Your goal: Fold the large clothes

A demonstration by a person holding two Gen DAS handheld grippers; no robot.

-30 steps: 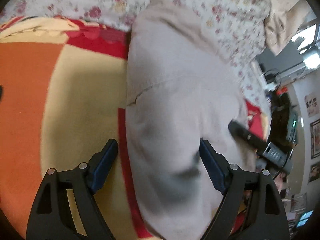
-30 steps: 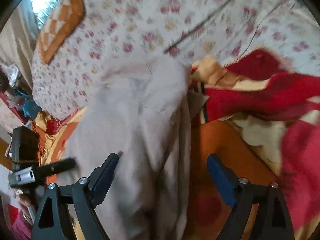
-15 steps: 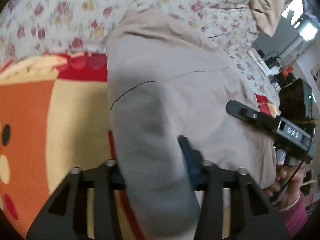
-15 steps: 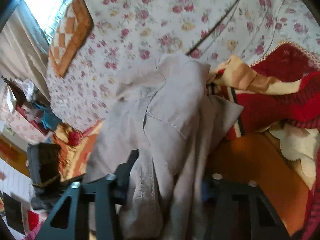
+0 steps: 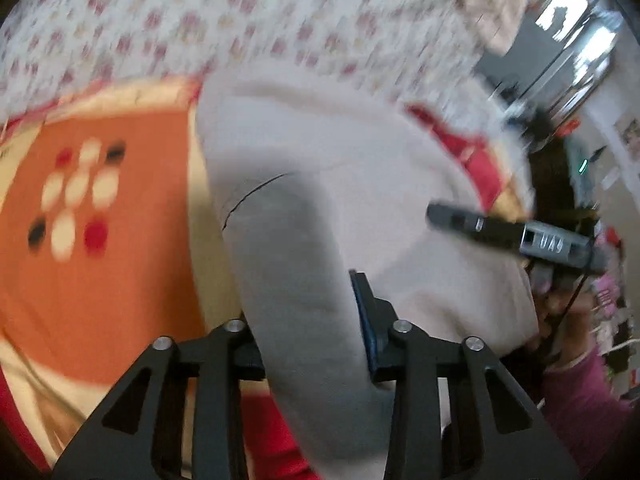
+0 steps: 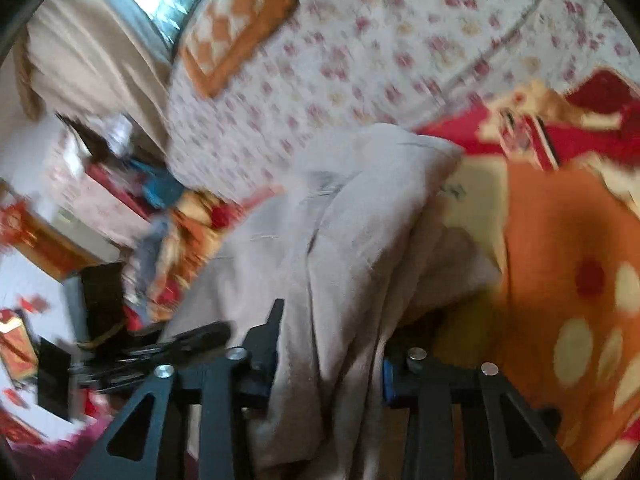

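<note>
A large beige garment (image 5: 340,152) lies bunched on an orange, cream and red blanket (image 5: 100,280). My left gripper (image 5: 308,320) has a thick fold of it between its blue pads, which press on the cloth while the jaws ease slightly apart. In the right wrist view the same garment (image 6: 372,208) hangs in folds through my right gripper (image 6: 332,344), pinched there too, with those jaws also widening a little. Each gripper shows in the other's view: the right gripper (image 5: 512,236) at the garment's far edge, the left gripper (image 6: 180,344) low on the left.
A floral bedsheet (image 5: 240,20) covers the bed beyond the blanket (image 6: 560,240). An orange checkered pillow (image 6: 236,24) and a beige curtain (image 6: 88,52) are at the back. A hand in a pink sleeve (image 5: 580,392) holds the right gripper. Cluttered furniture (image 6: 100,200) stands beside the bed.
Both grippers went from wide open around the garment to closed on its folds. They have since lifted and dragged the cloth across the blanket, and the views are blurred with motion.
</note>
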